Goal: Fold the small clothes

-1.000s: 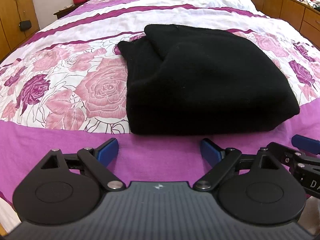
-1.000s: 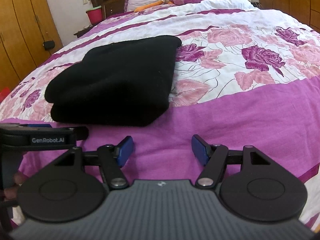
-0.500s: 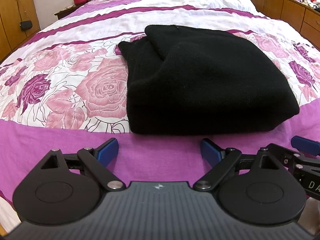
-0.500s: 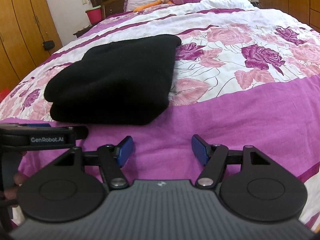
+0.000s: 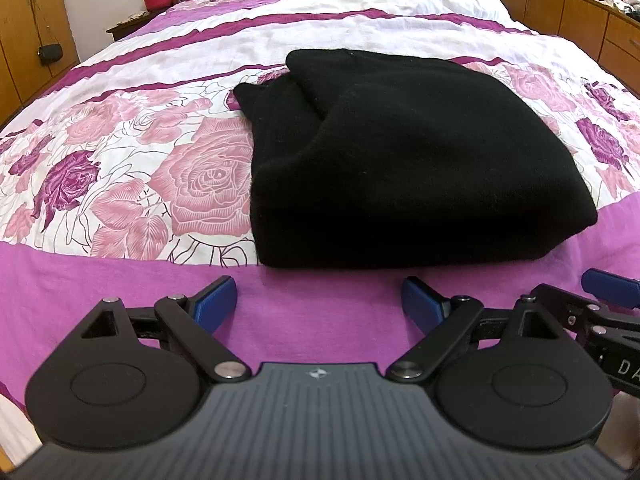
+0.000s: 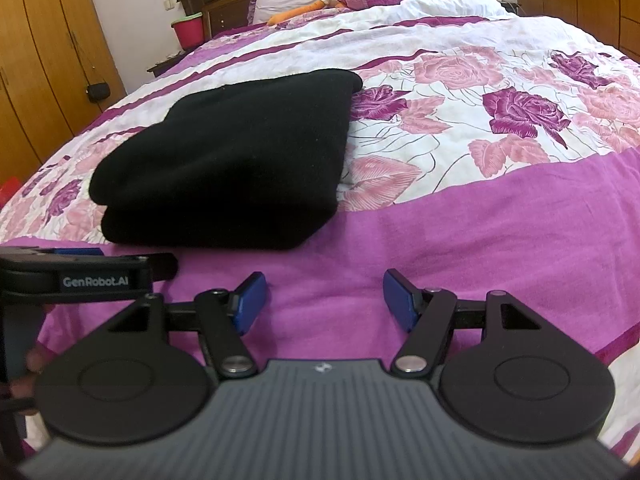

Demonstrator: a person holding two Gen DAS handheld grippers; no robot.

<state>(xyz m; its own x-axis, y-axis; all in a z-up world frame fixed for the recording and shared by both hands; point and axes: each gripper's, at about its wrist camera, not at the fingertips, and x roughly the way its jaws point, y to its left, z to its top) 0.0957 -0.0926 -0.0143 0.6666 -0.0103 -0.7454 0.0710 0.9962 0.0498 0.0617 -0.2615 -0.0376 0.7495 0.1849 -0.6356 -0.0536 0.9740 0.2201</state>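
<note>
A black knit garment [image 5: 408,160] lies folded into a thick rectangle on the bed; in the right wrist view it [image 6: 232,160] sits ahead and to the left. My left gripper [image 5: 318,304] is open and empty, just short of the garment's near edge, above the magenta band of the bedspread. My right gripper [image 6: 324,300] is open and empty, to the right of the garment's near corner. The right gripper's side shows at the right edge of the left wrist view [image 5: 608,312], and the left gripper's body at the left of the right wrist view [image 6: 76,276].
The bed [image 5: 120,152] has a rose-patterned white and magenta spread. Pillows and an orange-and-white soft toy [image 6: 316,4] lie at the headboard. A red tub [image 6: 188,32] stands on a nightstand at left. Wooden wardrobes [image 6: 36,80] stand at left, drawers [image 5: 592,20] at right.
</note>
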